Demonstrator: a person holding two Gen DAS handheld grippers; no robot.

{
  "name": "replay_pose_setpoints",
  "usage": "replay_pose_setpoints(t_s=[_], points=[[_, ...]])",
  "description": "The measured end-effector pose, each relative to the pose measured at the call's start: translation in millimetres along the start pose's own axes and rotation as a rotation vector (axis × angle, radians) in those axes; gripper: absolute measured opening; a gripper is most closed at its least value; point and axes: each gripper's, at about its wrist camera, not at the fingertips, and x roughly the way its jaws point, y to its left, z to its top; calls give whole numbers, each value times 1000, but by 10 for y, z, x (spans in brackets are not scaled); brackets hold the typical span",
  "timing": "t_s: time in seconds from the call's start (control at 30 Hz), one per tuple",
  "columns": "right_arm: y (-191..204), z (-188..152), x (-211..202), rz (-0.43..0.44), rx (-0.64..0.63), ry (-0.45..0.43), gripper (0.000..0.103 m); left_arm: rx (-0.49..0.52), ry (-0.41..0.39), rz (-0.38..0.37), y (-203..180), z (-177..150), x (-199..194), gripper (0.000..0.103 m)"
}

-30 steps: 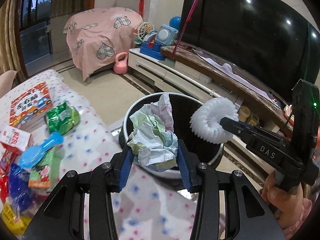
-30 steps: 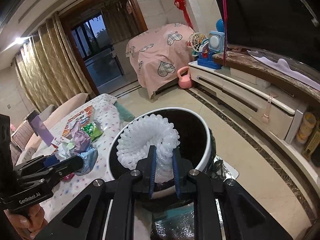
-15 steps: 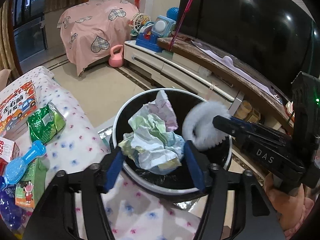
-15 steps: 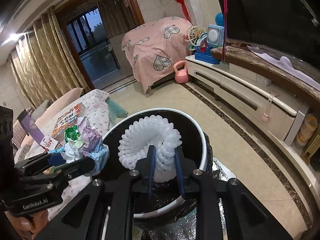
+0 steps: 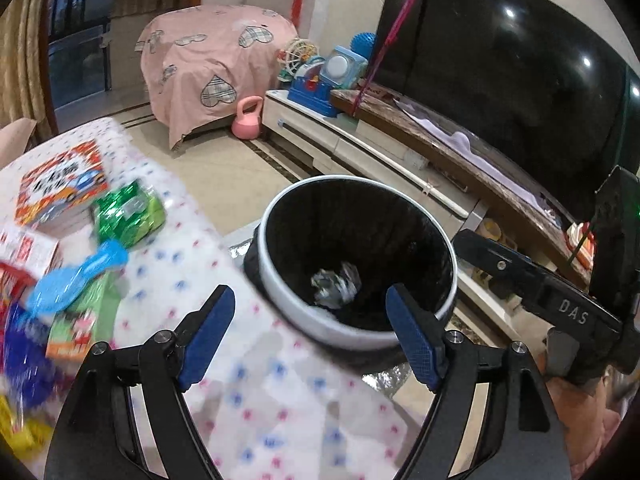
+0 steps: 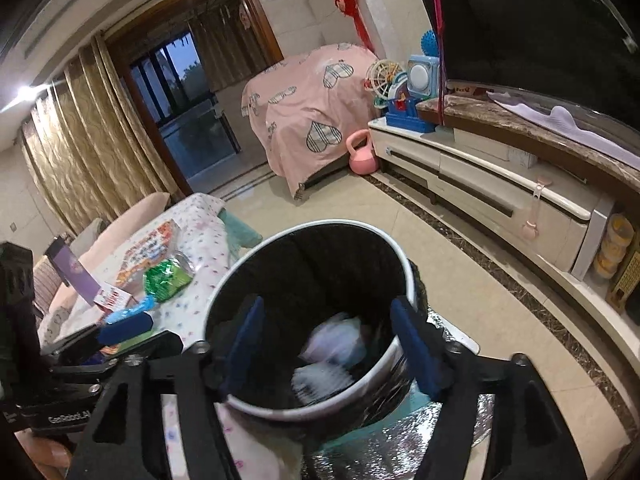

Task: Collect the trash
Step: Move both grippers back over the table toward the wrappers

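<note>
A round bin with a white rim (image 5: pixel 282 300) (image 6: pixel 404 268) and a black liner stands on the floor beside the table. Over its near edge my left gripper (image 5: pixel 310 334) is opening, nothing between its blue pads. Crumpled paper (image 5: pixel 335 283) lies at the bottom of the bin. My right gripper (image 6: pixel 334 346) is also opening above the bin, nothing between its jaws; blurred white and pale trash (image 6: pixel 332 354) is falling inside. The right gripper's body (image 5: pixel 532 292) reaches in from the right in the left wrist view.
A dotted tablecloth (image 5: pixel 192 248) carries a green wrapper (image 5: pixel 130 216), a blue plastic scoop (image 5: pixel 76 276), a colourful box (image 5: pixel 60 184) and other packets at the left. A TV cabinet (image 6: pixel 480 184), a pink kettlebell (image 6: pixel 362 154) and a pink-covered piece of furniture (image 6: pixel 308 112) stand beyond the bin.
Both grippers opened. The crumpled paper left the left jaws and the white foam net left the right jaws; both dropped into the bin.
</note>
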Motion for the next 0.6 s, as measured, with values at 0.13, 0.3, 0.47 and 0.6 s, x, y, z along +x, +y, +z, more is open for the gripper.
replay_pose_setpoints(t_s=[0.13, 0.3, 0.47, 0.6], points=[[160, -145, -99, 25, -1, -4, 89, -35, -13, 25, 149, -216, -216, 80], [373, -356, -106, 72, 1, 30, 90, -71, -28, 60, 377, -508, -527, 80], [688, -552, -124, 121, -26, 55, 92, -115, -54, 103, 622, -760, -845, 80], [933, -687, -127, 157, -61, 79, 93, -150, -70, 139, 812, -940, -1050, 80]])
